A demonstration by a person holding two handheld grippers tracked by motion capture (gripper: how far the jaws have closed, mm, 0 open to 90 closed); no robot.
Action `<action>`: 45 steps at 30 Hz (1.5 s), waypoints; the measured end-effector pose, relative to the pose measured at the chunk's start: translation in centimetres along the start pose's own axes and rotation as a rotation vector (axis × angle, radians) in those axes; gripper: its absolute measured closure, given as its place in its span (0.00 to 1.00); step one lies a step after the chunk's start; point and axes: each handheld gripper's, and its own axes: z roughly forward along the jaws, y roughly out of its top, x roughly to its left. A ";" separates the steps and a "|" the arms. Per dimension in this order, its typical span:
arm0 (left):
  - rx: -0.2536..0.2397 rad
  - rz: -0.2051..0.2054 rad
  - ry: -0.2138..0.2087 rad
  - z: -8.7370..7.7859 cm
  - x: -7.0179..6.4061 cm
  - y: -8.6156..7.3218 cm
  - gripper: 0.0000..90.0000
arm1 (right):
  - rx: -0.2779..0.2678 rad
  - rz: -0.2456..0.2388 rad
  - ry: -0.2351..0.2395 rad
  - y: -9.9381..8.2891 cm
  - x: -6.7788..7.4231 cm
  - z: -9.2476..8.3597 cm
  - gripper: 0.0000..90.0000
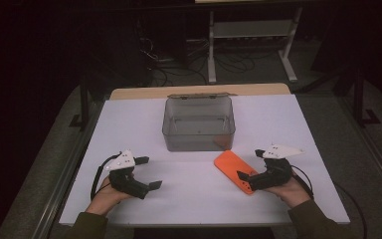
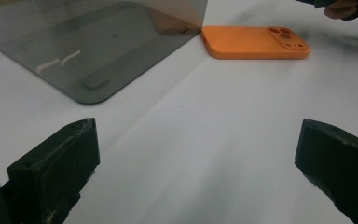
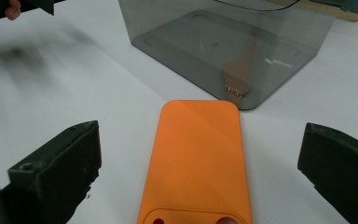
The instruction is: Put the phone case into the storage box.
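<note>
since the table [image 1: 144, 119] is the biggest thing here, start there: a white top, bare apart from two items. toward its far middle stands the box [image 1: 199, 124], a smoky see-through tub with its lid swung back at the far edge and nothing visible inside. just near and right of the box lies the case [image 1: 235, 170], an orange phone case, flat on the table, camera cutouts at its near end, its far corner close to the box's near right corner but apart from it.

the right gripper [image 1: 250, 164] sits at the case's near end, jaws wide apart, one on each side of the case and not yet gripping; in the right gripper view the case [image 3: 198, 163] runs straight up the gap between them. the left gripper [image 1: 149, 173] rests near left, well apart from the case, jaws also spread and holding nothing.

the step looks like a pickup for the box. to do it well, i'd keep the case centred, lower until the pads flank its long edges, then close squarely, since a thin flat case can slip or tilt.
</note>
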 end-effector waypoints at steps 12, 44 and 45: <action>0.001 0.004 -0.004 0.0 -0.1 0.0 0.00 | 0.000 0.008 -0.011 0.7 -0.5 0.4 0.00; -0.006 0.000 -0.007 0.0 -0.1 0.0 0.00 | 0.011 0.008 -0.035 3.0 -1.4 2.1 0.00; -0.006 0.000 -0.008 0.0 -0.1 0.0 0.00 | 0.011 0.008 -0.036 3.2 -1.4 2.2 0.00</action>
